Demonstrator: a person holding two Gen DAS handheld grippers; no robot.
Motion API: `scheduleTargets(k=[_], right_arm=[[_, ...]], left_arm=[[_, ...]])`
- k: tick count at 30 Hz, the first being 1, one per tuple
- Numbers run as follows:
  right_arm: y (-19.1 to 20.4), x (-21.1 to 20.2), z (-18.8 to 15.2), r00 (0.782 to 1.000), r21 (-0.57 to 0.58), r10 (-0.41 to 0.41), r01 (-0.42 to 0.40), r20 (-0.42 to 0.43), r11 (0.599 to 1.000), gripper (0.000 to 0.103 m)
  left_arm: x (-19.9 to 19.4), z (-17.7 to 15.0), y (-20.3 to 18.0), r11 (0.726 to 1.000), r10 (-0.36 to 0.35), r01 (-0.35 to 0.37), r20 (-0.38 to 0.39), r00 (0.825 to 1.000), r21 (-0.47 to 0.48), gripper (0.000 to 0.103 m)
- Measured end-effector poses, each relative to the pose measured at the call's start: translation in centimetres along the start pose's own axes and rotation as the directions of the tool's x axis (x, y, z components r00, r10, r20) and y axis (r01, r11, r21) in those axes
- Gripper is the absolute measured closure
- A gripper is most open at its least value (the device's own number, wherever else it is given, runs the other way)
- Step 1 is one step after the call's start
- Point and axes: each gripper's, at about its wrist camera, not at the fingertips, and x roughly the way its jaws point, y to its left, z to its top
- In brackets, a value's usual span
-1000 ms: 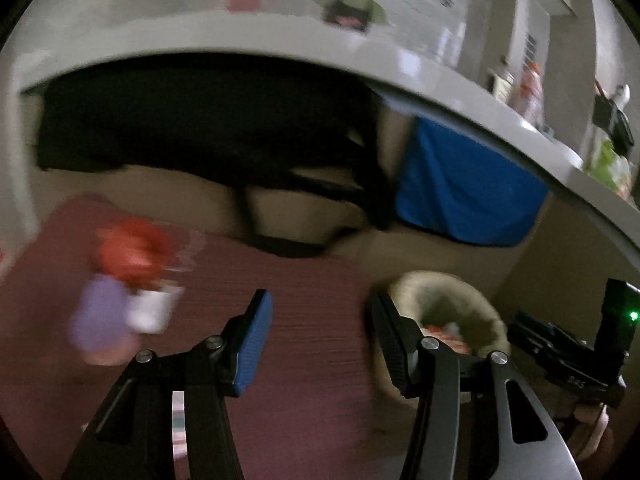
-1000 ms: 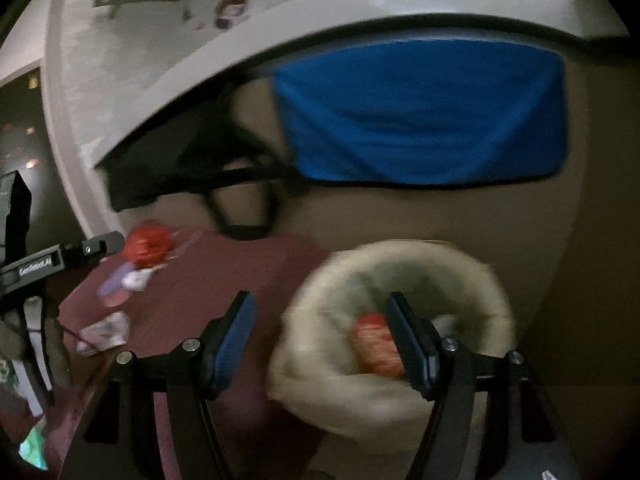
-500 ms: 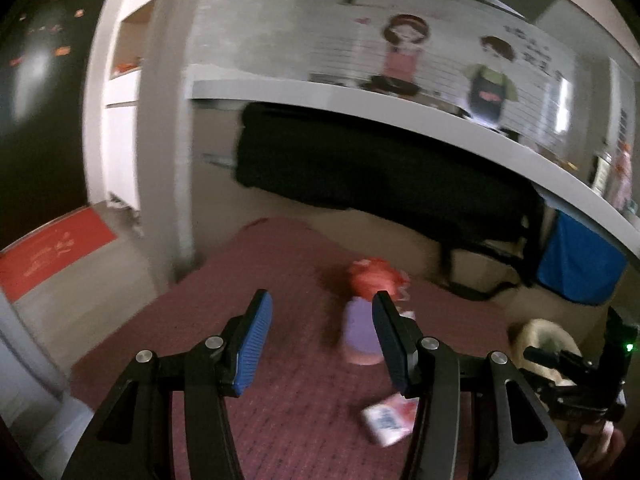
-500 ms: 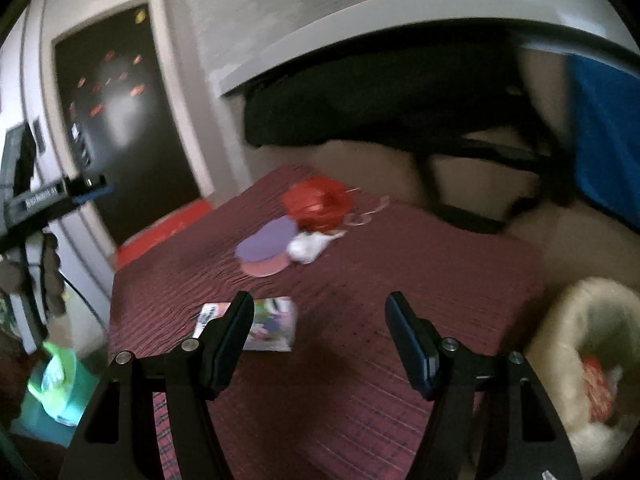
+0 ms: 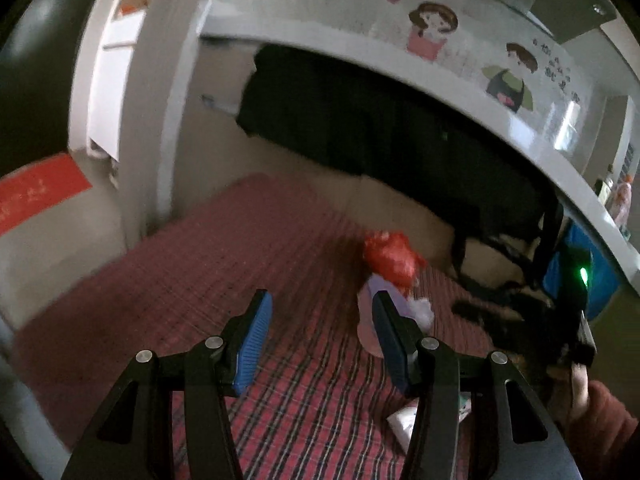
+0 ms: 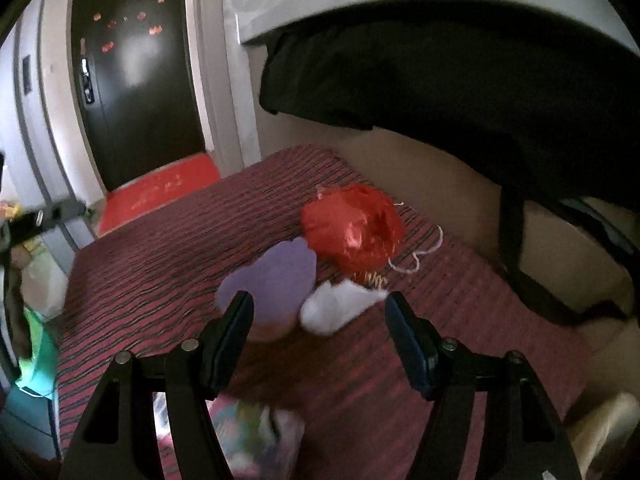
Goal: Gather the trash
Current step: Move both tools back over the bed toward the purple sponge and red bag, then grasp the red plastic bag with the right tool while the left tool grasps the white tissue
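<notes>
1. The left tool [image 5: 320, 326] hangs released over the striped red mat [image 5: 192, 280], its blue pads spread with nothing between them.
2. Furthest left of the trash in the right wrist view is a small printed packet [image 6: 260, 436], lying flat on the mat just under the right tool. It looks like thin card or foil: light, bendable, best pinched across a short edge.
3. Next comes a purple pouch [image 6: 276, 284], soft and rounded, partly hidden behind the right tool's left finger. I judge it light and squashy; a pinch across its narrow middle should hold.
4. Touching its right side lies a crumpled white tissue [image 6: 336, 308]. It weighs almost nothing and will compress, so the pads need to close fully on the bulk of the wad.
5. Behind both sits a crinkled red foil bag [image 6: 352, 232], touching the pouch. It is puffy and shiny, probably slippery; gathering a fold near the top looks safer than squeezing the body.
6. A loose white string [image 6: 420, 256] trails on the mat just right of the bag; thin, limp and hard to pinch.
7. The right tool [image 6: 320, 336] is also released and holds nothing, pointing down at the tissue and pouch.
8. At the far right edge a pale basket [image 6: 608, 424] shows, probably where the trash goes.
</notes>
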Motion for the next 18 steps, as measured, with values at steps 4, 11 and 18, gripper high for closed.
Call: scheduleTargets(k=[4,11,18], right_arm=[[-0.8,3.3,2.9,1.000,0.023,-0.001,0.001,-0.011,1.000,0.038],[-0.8,9.9,6.9,0.996,-0.014,-0.070,0.069,-0.062,0.998,0.037],[-1.5,10.9,5.6,0.989,-0.005,-0.041,0.040,-0.140,0.999,0.046]], left_arm=[[2.2,-0.4,0.1,1.000,-0.028,0.028,-0.045,0.999,0.007,0.050],[3.2,-0.9,0.7,0.997,-0.076,0.076,-0.056,0.996,-0.002,0.050],[3.7,-1.6,1.4,0.996,-0.086,0.085,-0.085,0.993,-0.016,0.050]])
